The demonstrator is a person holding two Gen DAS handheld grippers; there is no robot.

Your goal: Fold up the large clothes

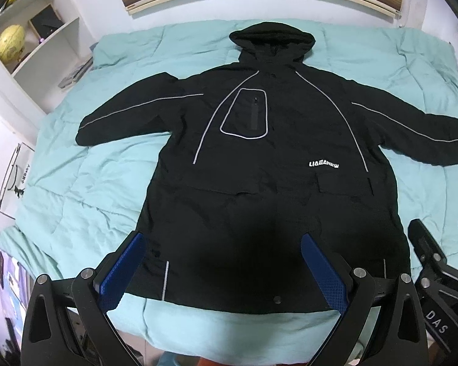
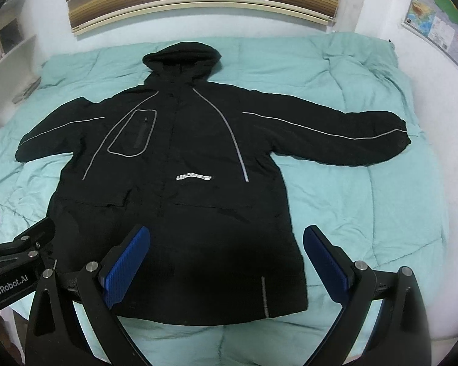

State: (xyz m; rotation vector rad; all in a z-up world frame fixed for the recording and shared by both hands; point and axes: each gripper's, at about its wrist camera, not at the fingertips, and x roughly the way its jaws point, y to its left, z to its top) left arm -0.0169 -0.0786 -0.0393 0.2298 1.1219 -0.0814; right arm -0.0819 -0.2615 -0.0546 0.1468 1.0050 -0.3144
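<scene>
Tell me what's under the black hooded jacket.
The black hooded jacket lies spread flat on a teal quilt, which shows all around it. Whatever lies beneath the quilt, or directly under the jacket, is covered.

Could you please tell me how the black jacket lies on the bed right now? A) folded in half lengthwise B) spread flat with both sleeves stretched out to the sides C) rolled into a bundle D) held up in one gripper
B: the black jacket lies flat on the teal quilt, sleeves out to both sides, and both the left gripper and the right gripper are open and empty.
</scene>
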